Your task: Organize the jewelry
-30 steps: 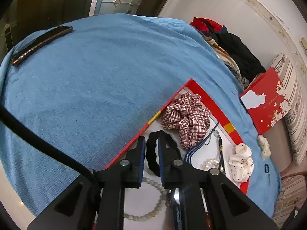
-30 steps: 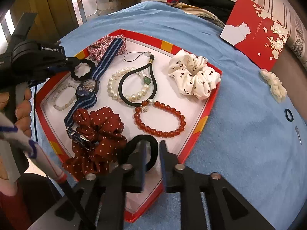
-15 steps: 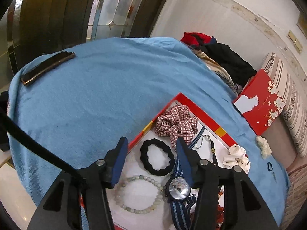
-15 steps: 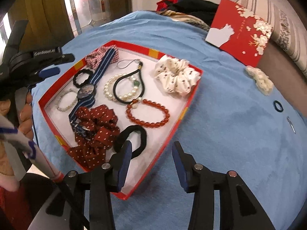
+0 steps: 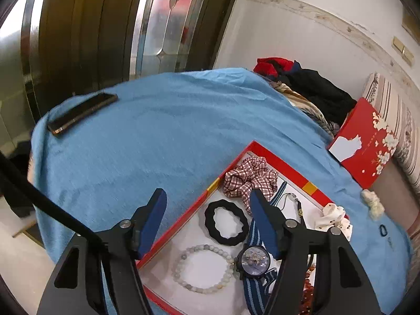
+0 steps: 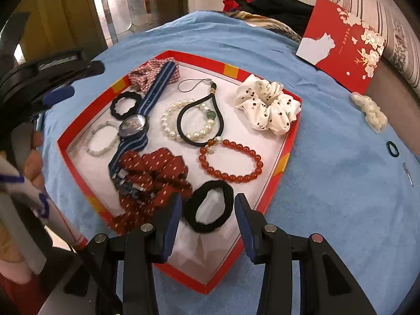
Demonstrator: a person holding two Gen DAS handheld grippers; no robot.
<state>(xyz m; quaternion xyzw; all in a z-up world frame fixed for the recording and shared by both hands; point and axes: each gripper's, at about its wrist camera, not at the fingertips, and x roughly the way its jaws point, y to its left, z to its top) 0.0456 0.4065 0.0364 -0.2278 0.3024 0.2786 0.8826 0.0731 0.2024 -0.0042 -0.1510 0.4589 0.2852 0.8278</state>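
Both hand-held grippers, left point(image 5: 207, 219) and right point(image 6: 207, 216), hang spread and empty above the red tray point(image 6: 286, 157). Nearly all the jewelry lies inside it. Left outside on the blue cloth point(image 6: 341, 197): a white clip point(image 6: 370, 111) and small black tie point(image 6: 393, 148), by my judgement.

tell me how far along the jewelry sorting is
Mostly done: the red tray already holds bracelets, scrunchies, the watch and two black hair ties. In hand: nothing; the left claw and right claw are both open above the tray. Left: the cream hair piece, small dark ring and a metal clip on the blue cloth.
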